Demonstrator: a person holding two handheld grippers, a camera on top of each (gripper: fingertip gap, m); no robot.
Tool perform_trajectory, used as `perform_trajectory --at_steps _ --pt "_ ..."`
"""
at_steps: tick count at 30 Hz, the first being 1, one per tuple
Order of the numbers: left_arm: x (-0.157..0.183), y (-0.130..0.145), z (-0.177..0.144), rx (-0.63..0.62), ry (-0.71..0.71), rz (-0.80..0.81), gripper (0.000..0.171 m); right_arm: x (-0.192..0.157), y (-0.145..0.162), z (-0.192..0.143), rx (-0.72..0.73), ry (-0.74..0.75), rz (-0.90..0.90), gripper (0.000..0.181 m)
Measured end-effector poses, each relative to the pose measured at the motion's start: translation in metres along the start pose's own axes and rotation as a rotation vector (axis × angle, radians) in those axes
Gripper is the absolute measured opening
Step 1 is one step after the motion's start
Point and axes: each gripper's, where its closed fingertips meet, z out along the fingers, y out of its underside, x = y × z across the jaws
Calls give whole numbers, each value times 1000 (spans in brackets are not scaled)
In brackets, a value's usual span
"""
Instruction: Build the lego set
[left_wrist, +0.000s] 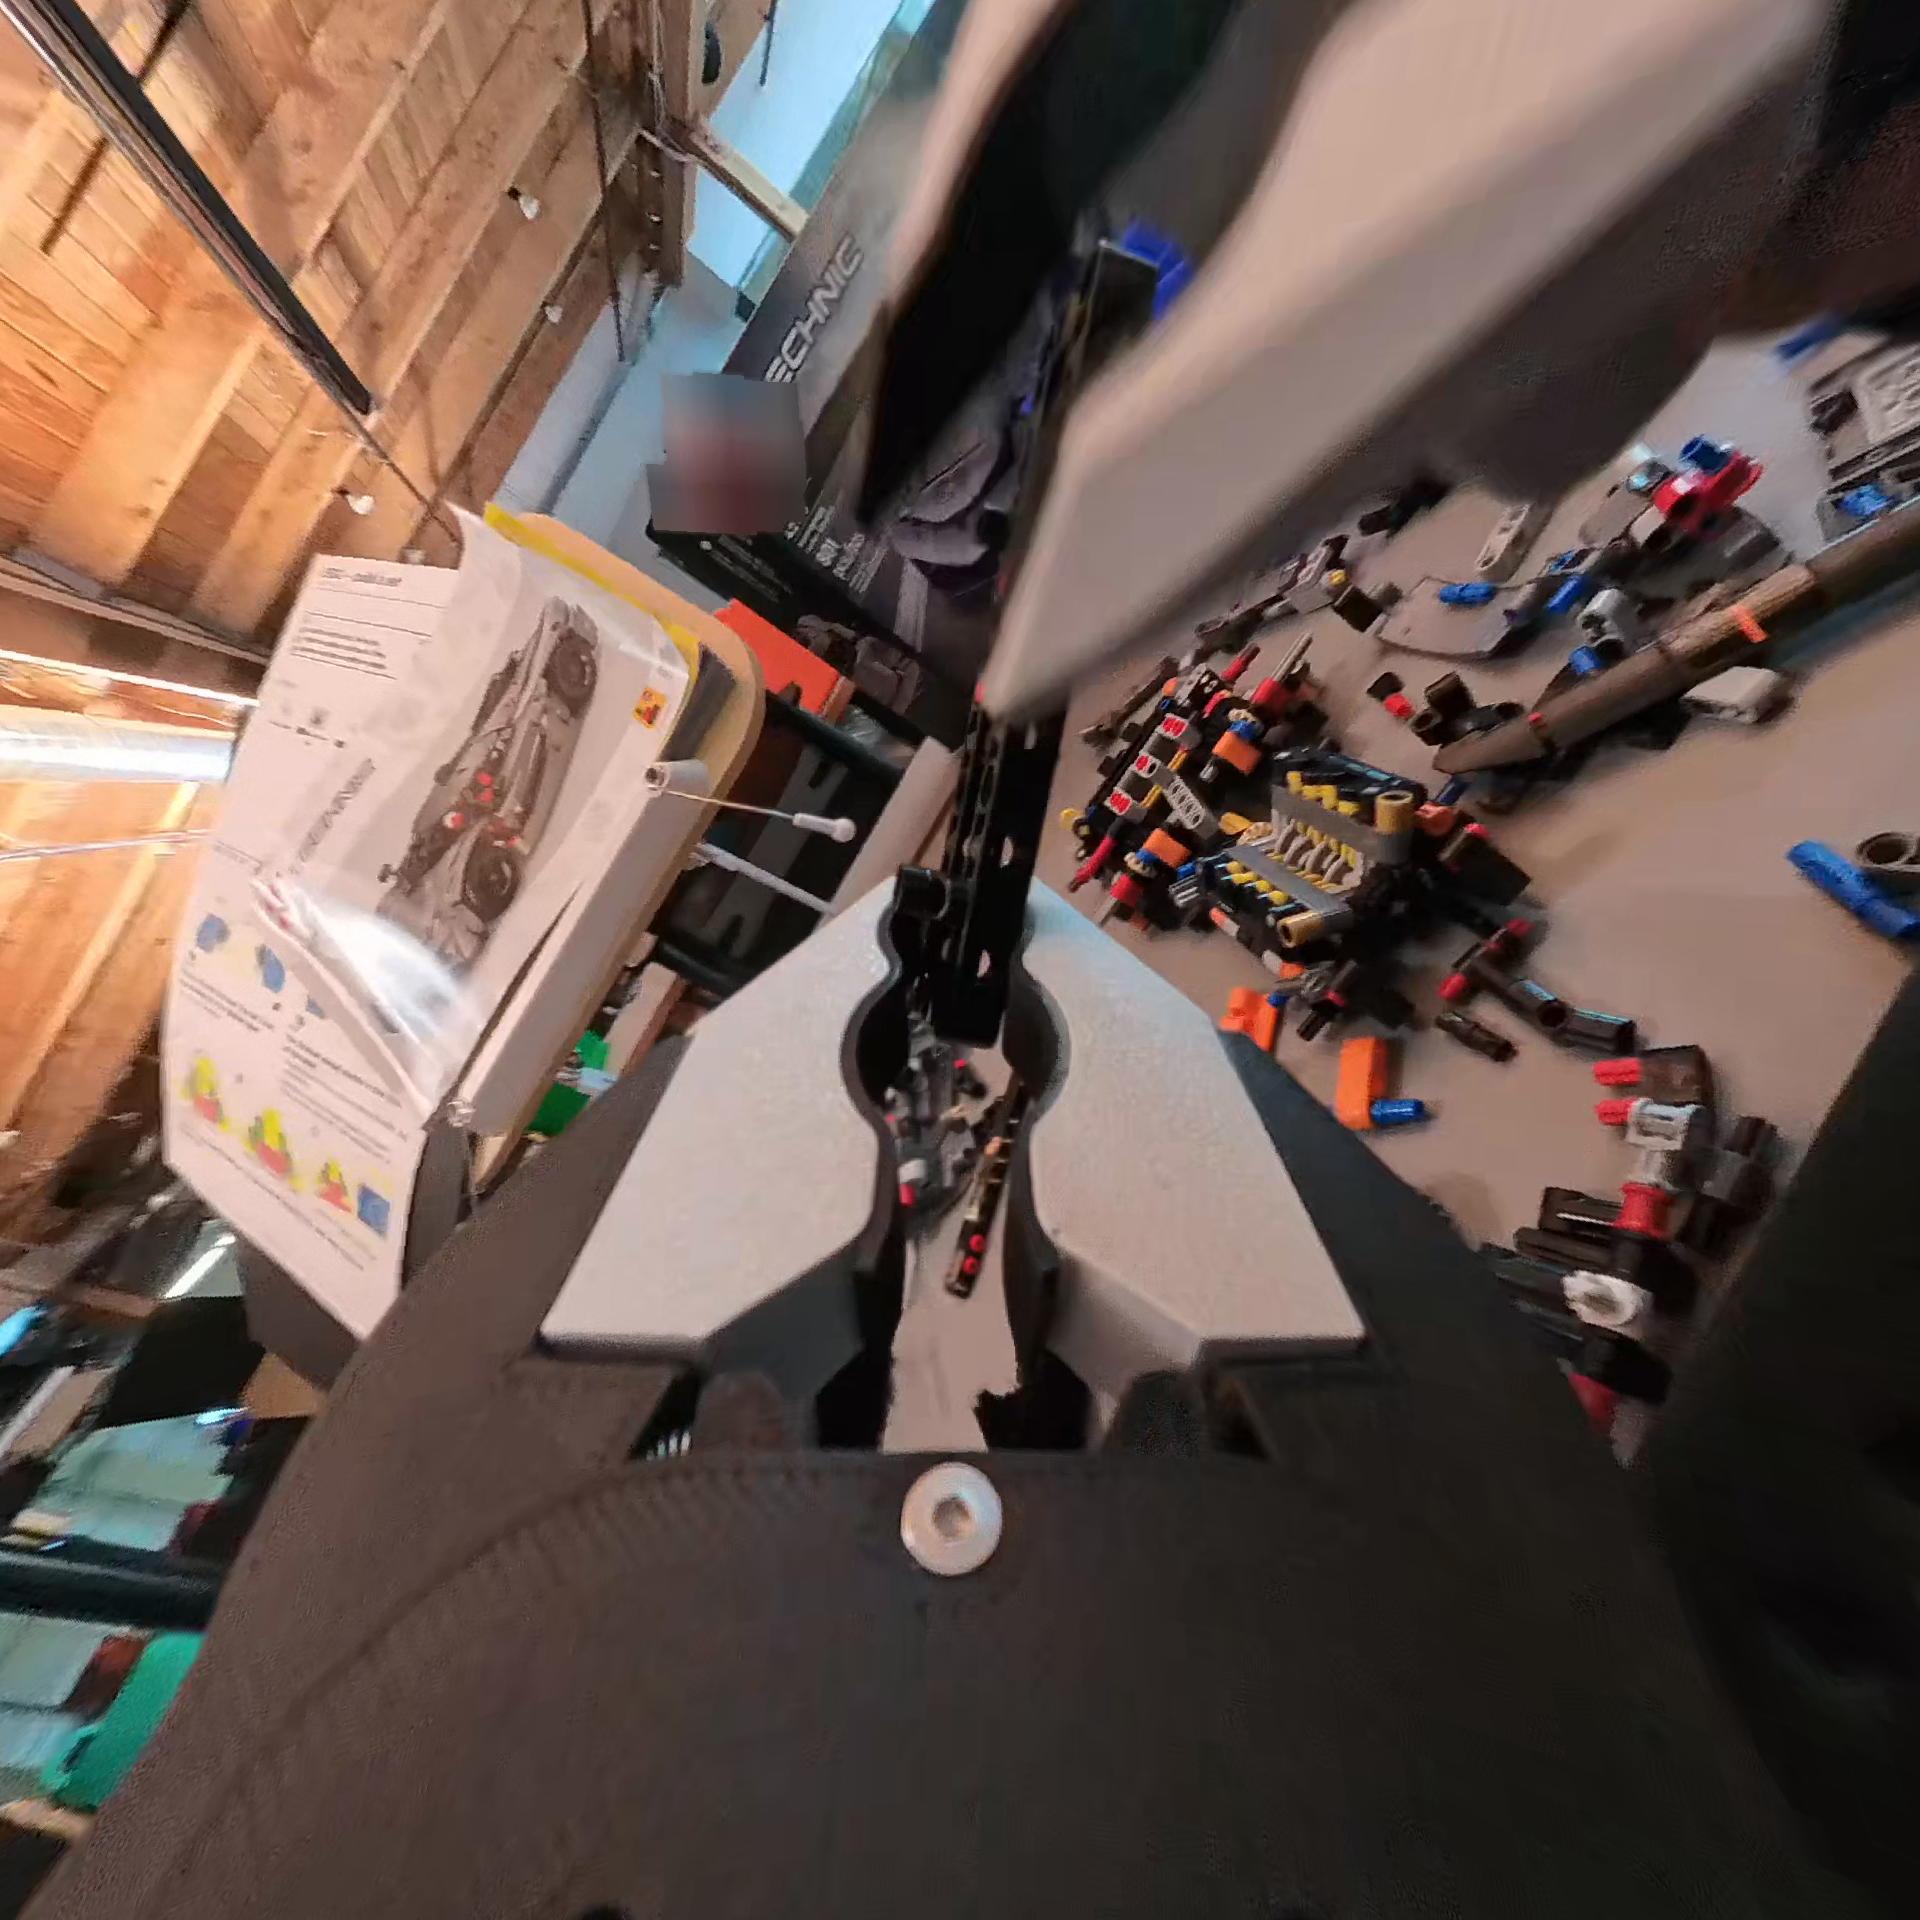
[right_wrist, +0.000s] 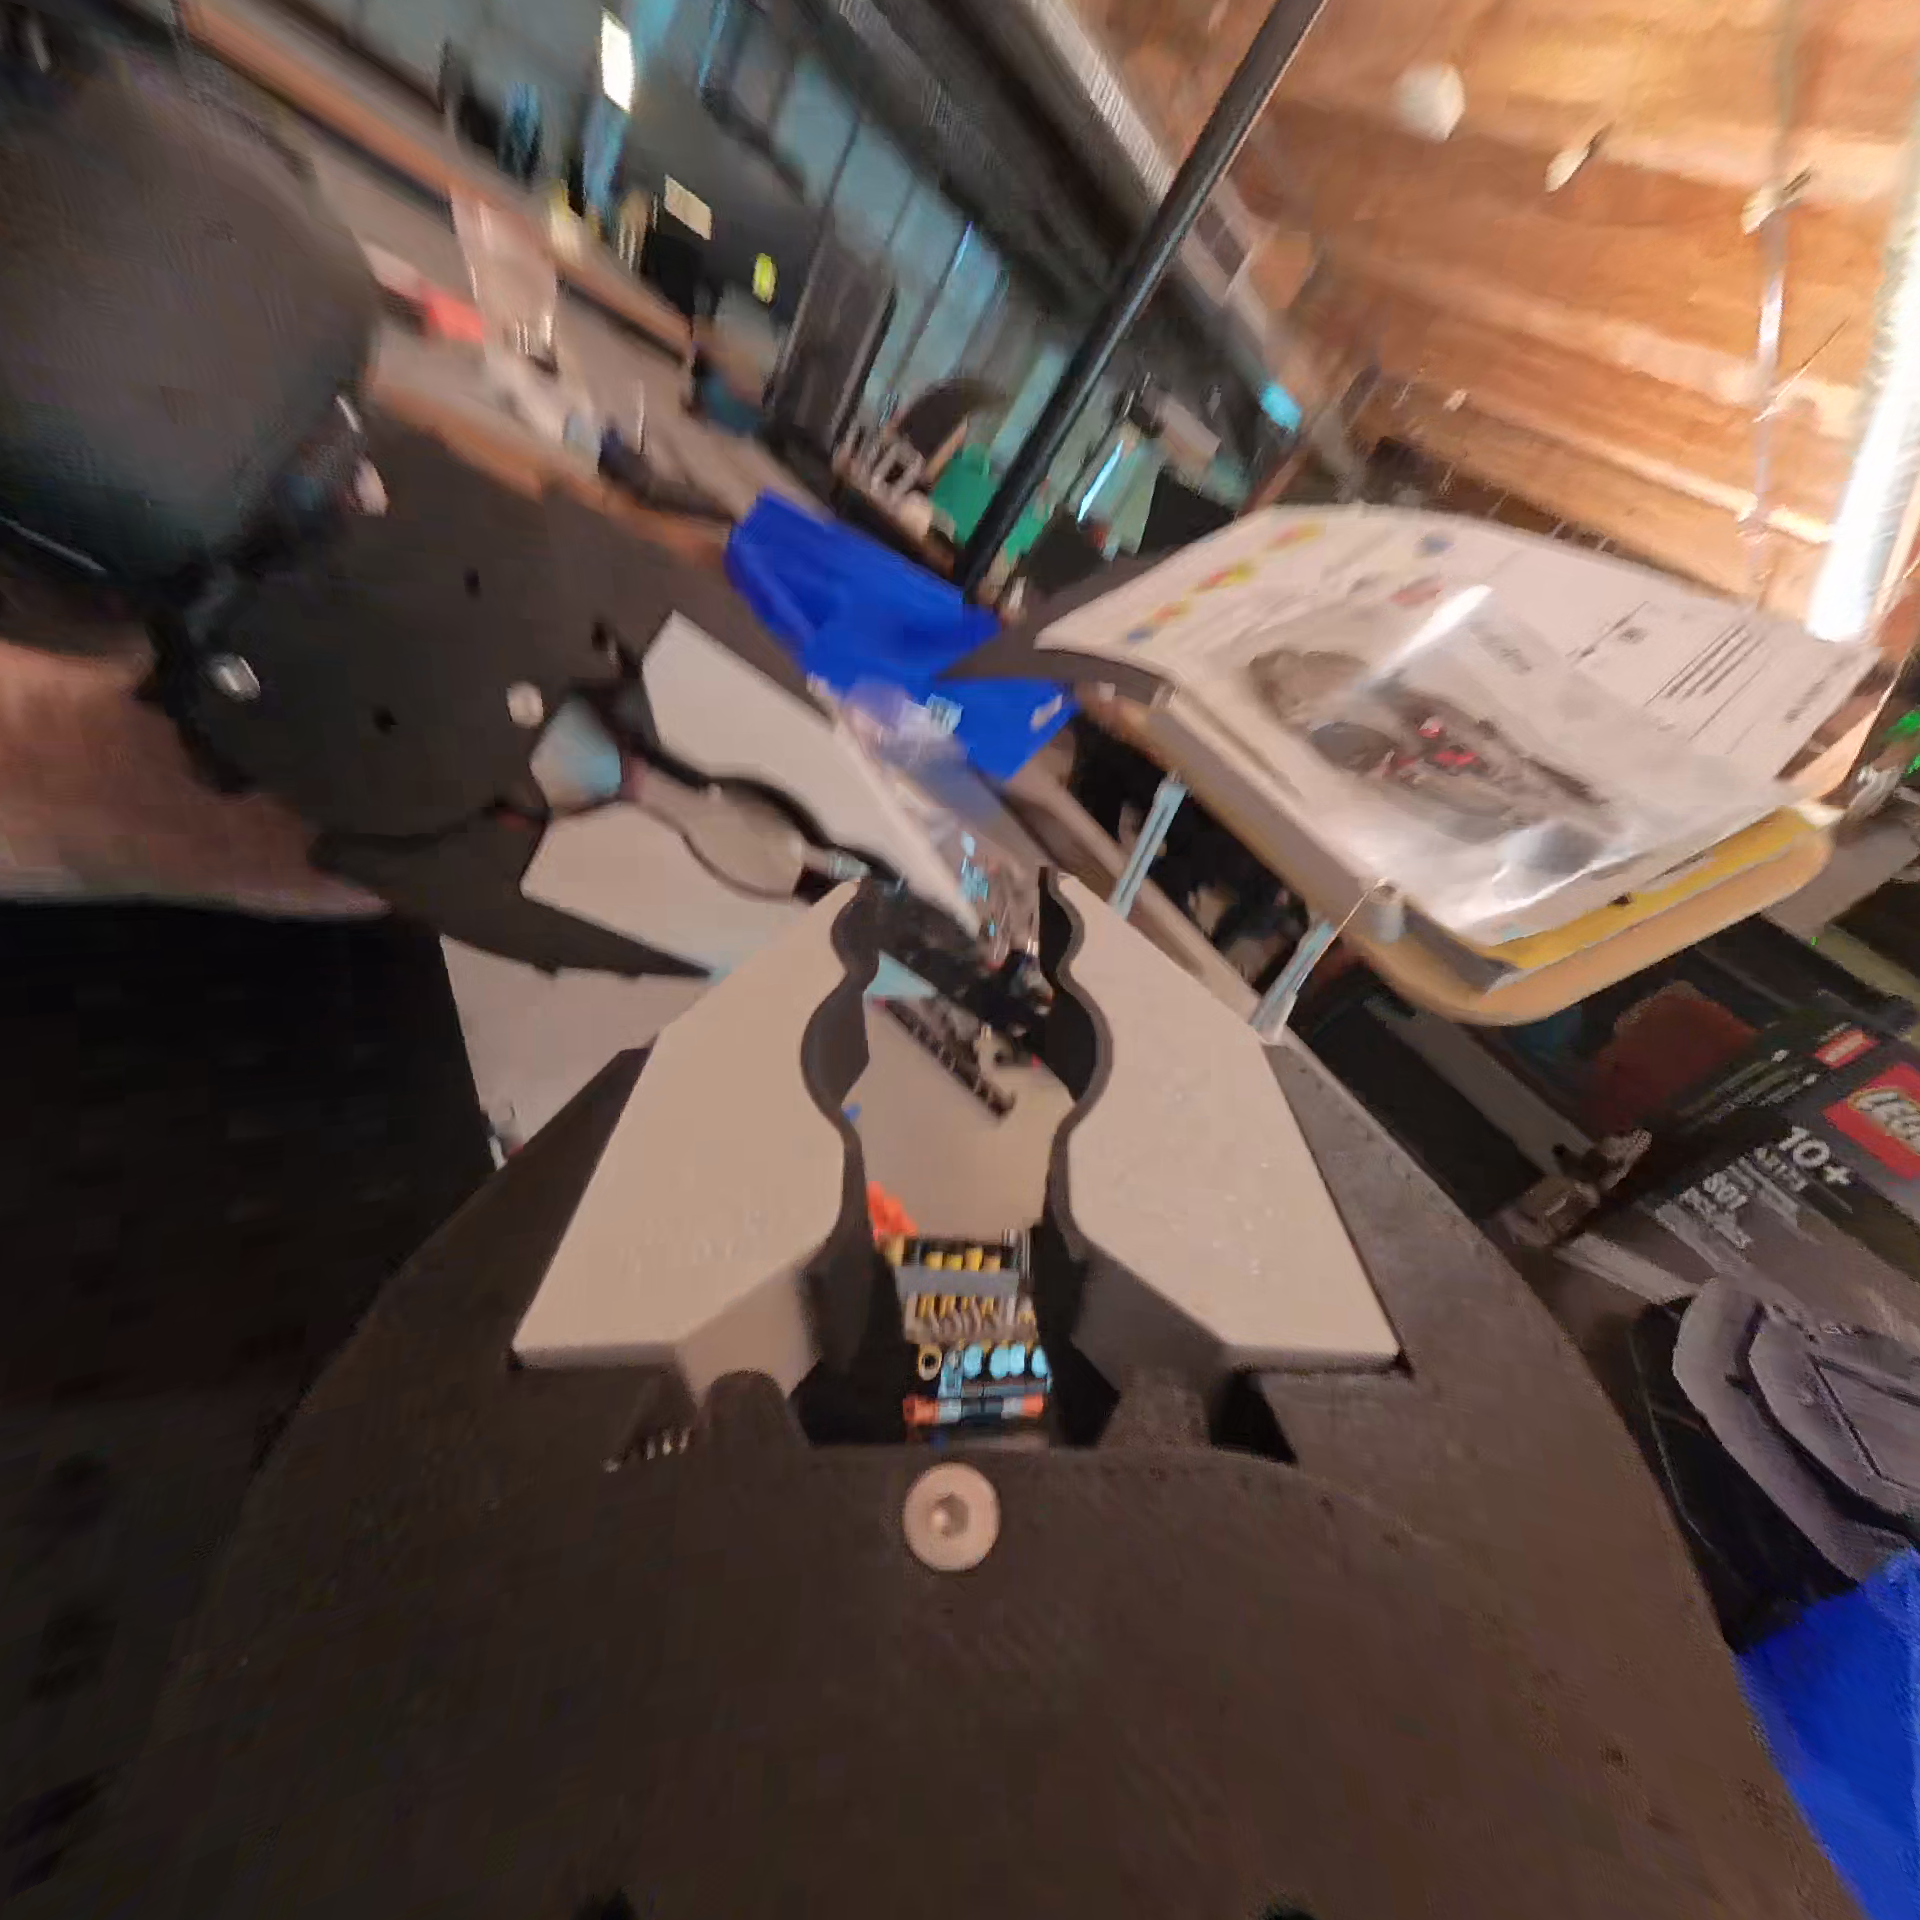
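The left gripper (left_wrist: 961, 914) is clamped on a black holed beam (left_wrist: 982, 862) that stands up past its tips, its upper end meeting the right gripper (left_wrist: 1195, 436) just above. The right gripper's own view is blurred — its fingers (right_wrist: 1164, 1122) stand apart, nothing between them. Right of the left gripper, the half-built lego assembly (left_wrist: 1299, 842) sits among loose pieces (left_wrist: 1621, 1174), crowding the grey table (left_wrist: 1704, 883). To its left, the instruction booklet (left_wrist: 416, 883) on its stand hems that side.

Manual (left_wrist: 416, 831) on stand left of table (left_wrist: 1714, 1039) w/ loose parts (left_wrist: 1299, 831); box (left_wrist: 831, 343) behind.
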Motion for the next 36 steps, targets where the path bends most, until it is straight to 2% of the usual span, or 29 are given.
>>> perform_trajectory --at_steps 4,8,12,18,21,25,27,29,31,33,36 --pt "3 1 0 -9 7 13 9 -7 26 14 -151 7 -90 21" --pt "5 -2 -1 32 51 -48 10 -6 23 11 -119 -4 -57 16" --pt "8 -7 -4 105 160 -221 13 -6 19 9 -66 -36 0 14" --pt "6 -17 -14 250 371 -561 12 -3 9 3 -8 -34 20 6" --pt "4 -22 -20 317 474 -711 20 -2 12 4 -29 -12 -5 6" --pt "4 -31 -27 398 632 -900 42 -5 10 6 -64 58 -163 5" --pt "3 -34 -31 420 670 -933 45 -8 10 8 -89 85 -256 5" --pt "-1 -39 -36 467 676 -942 36 -14 12 11 -113 90 -339 5" --pt "1 -39 -37 466 688 -947 35 -16 12 13 -132 118 -404 5" --pt "0 -39 -38 469 673 -934 26 -15 14 13 -145 126 -426 6" --pt "0 -37 -36 444 629 -886 25 -15 15 13 -135 104 -379 7"
